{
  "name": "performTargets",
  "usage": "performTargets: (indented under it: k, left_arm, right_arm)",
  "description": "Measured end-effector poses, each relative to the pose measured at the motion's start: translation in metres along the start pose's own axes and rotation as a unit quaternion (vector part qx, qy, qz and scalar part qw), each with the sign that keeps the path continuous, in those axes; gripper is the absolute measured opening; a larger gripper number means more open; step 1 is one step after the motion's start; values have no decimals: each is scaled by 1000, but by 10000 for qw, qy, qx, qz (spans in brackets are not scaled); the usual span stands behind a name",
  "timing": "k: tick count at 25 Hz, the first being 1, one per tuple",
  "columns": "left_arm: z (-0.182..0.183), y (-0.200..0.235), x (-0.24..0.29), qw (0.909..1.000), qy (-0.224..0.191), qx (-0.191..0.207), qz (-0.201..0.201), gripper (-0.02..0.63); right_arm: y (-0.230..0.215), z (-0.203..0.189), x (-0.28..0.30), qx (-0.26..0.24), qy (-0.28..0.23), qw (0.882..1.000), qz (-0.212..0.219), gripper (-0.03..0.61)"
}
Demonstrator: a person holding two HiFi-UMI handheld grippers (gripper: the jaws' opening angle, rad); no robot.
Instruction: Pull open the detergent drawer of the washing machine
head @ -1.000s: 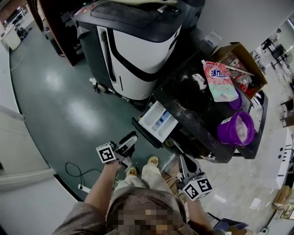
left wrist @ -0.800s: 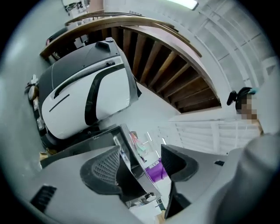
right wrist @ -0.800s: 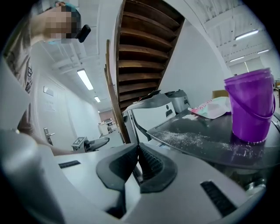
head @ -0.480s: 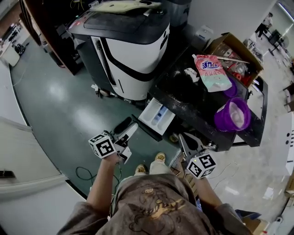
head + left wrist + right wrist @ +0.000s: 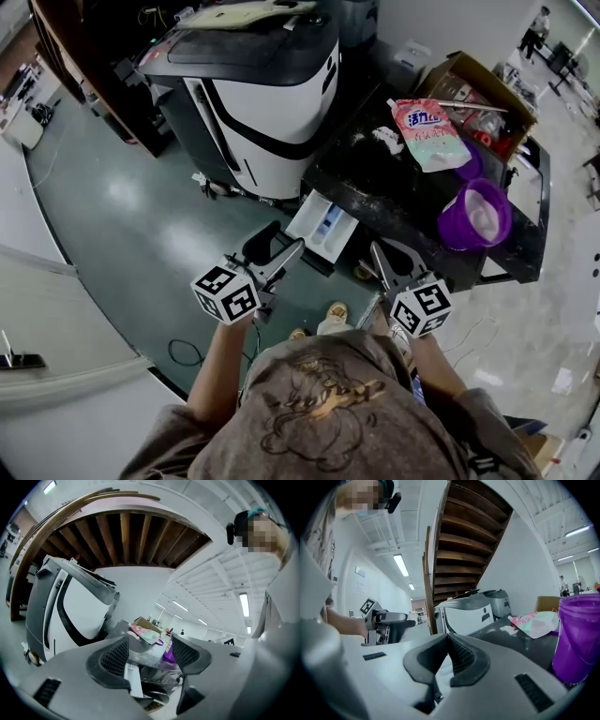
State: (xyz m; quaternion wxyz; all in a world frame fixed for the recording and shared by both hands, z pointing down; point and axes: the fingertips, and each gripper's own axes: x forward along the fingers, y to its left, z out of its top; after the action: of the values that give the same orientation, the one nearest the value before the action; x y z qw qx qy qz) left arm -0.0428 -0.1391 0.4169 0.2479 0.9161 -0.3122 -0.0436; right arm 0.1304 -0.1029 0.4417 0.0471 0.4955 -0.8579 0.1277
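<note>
The detergent drawer (image 5: 323,225) sits at the centre of the head view. It appears drawn well out of the washing machine (image 5: 394,192), with its long axis running toward the lower left. The left gripper (image 5: 281,246) is the nearer one. Its fingers are spread wide with nothing between them, held about level, and the drawer's front end lies just up and right of their tips. The right gripper (image 5: 386,259) hovers at the drawer's lower right, fingers pressed together and empty, tilted slightly downward. Any further pull would likely fall to the left.
</note>
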Motion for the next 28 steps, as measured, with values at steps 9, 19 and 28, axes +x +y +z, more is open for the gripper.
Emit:
performTargets:
  k: [9,19,28]
  left_arm:
    - [-7,-7,4,9932,207,1143,112,233]
    - [-19,3,6,9874,242,1488,471,90]
    - [-28,8,11,9838,331,1614,711,25]
  right_arm:
    - [-12,1,-5,-85,-172,9994,-274,3]
    - [-14,-3,-1,55,-228,9994,-262,3]
    - [-18,-11,-3,177,-242,9989,-353,3]
